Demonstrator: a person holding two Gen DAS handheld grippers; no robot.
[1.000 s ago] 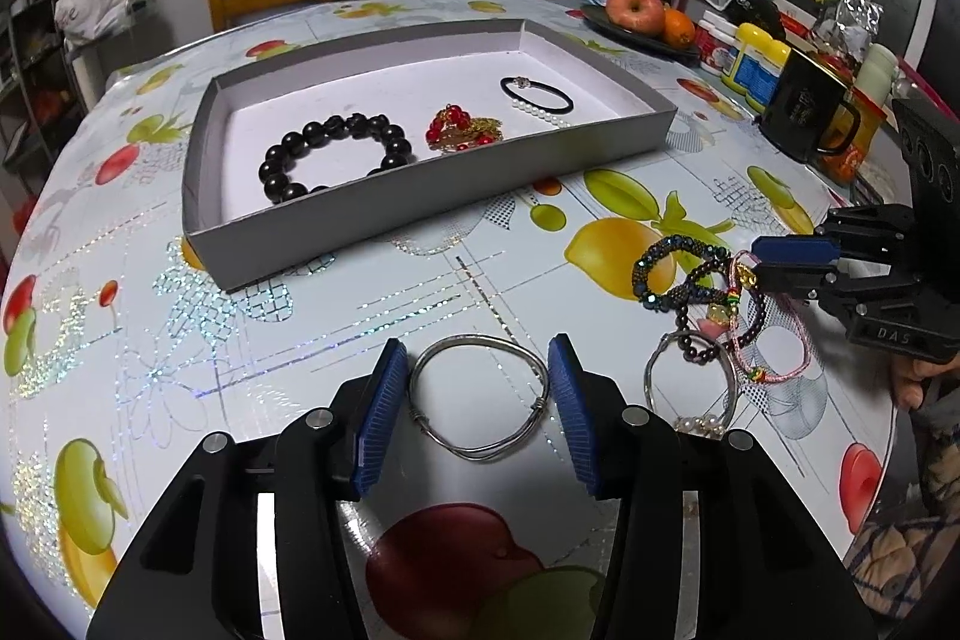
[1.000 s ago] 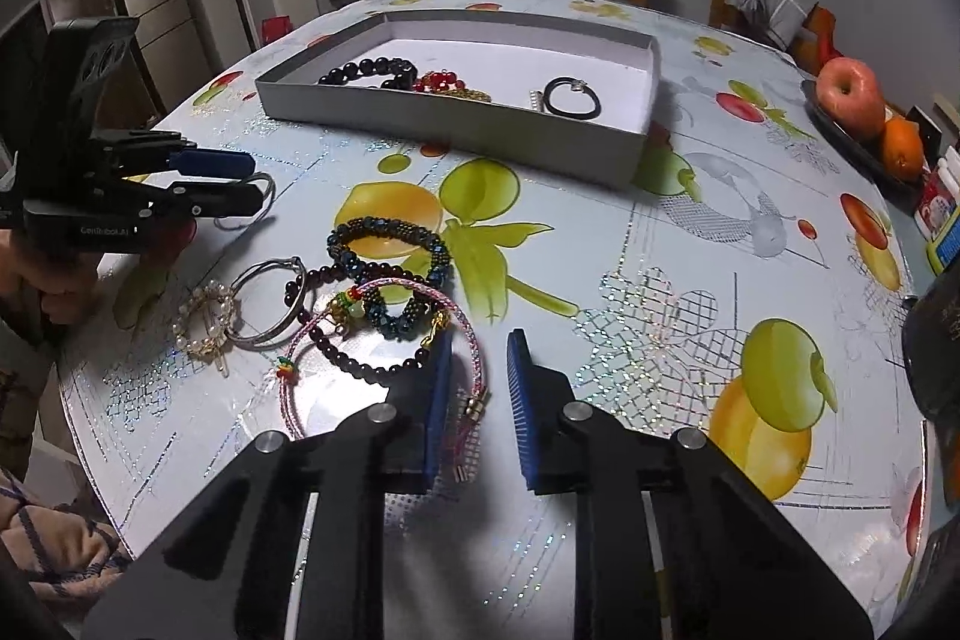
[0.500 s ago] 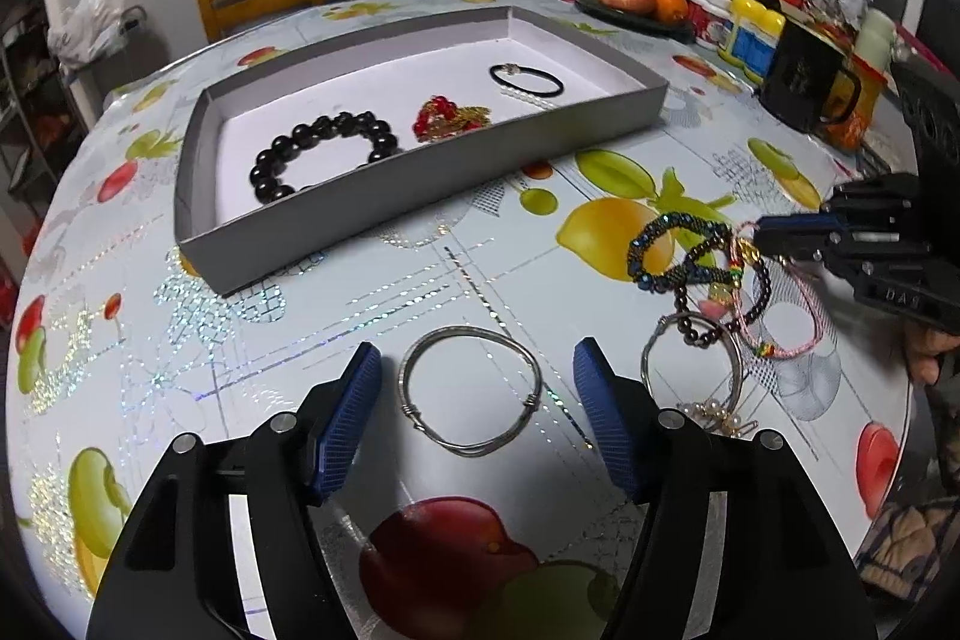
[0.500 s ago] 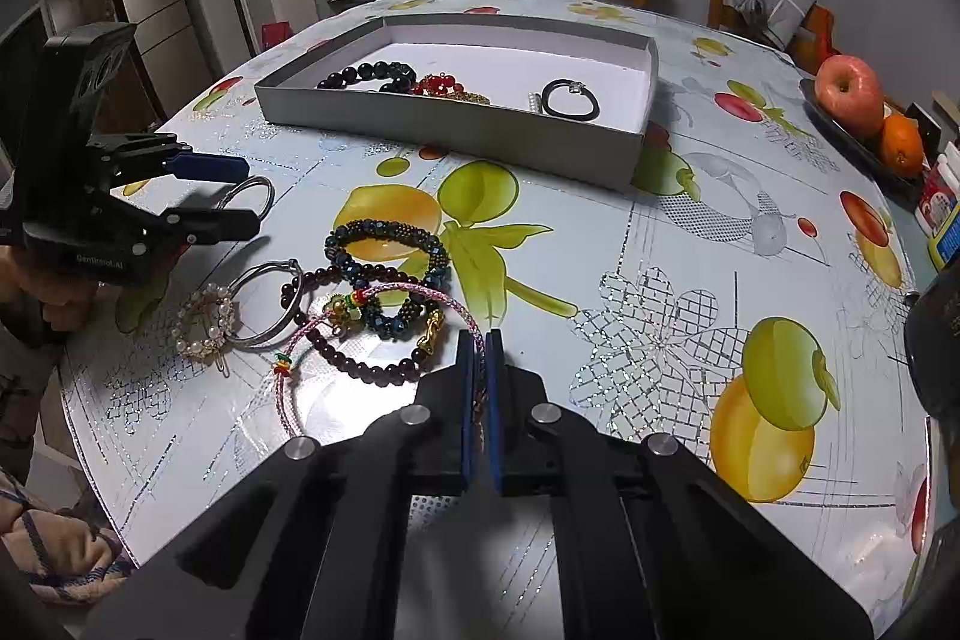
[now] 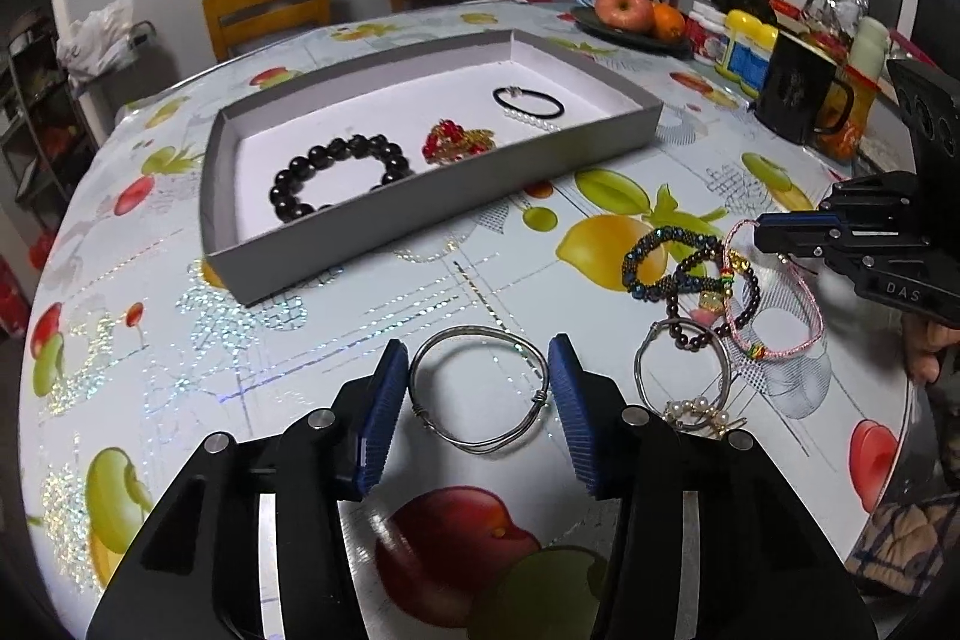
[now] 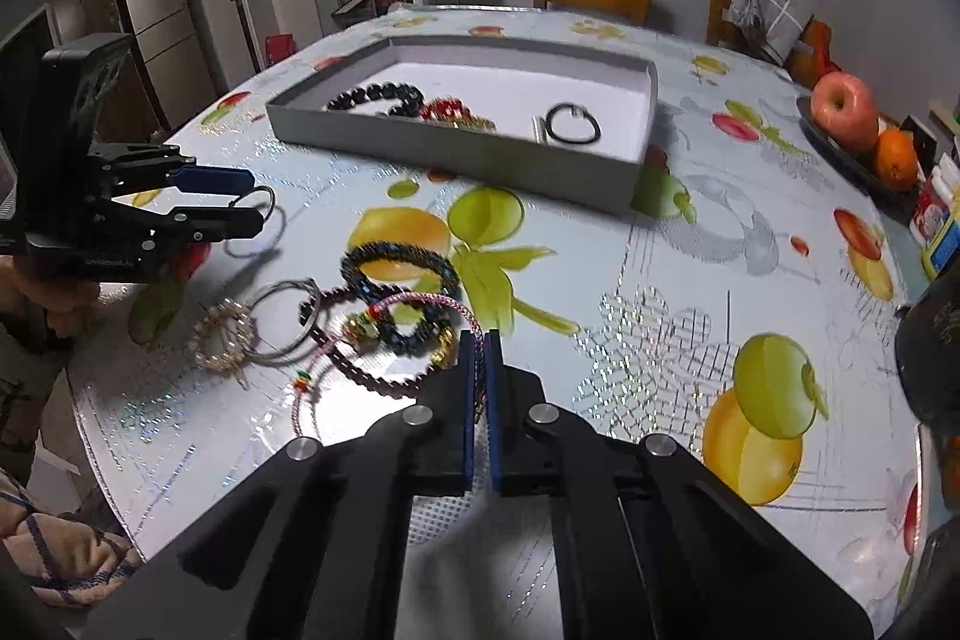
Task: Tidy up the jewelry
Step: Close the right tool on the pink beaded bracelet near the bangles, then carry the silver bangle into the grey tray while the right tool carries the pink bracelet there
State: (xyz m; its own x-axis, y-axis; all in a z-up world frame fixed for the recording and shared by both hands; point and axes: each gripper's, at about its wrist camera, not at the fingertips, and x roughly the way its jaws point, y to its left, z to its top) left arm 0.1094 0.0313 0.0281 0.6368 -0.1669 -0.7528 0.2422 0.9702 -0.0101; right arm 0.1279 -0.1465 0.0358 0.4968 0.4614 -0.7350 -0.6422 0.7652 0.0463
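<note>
Pink cord bracelet [image 6: 420, 304] in clenched right claw [image 6: 478, 340]; left claw [image 5: 477, 382] released around silver bangle [image 5: 480, 388]

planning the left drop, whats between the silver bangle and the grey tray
Only bare fruit-print tablecloth lies between the silver bangle and the grey tray, seen in the left wrist view.

Dim indoor light, tabletop glare, fisheye vignetting
</note>
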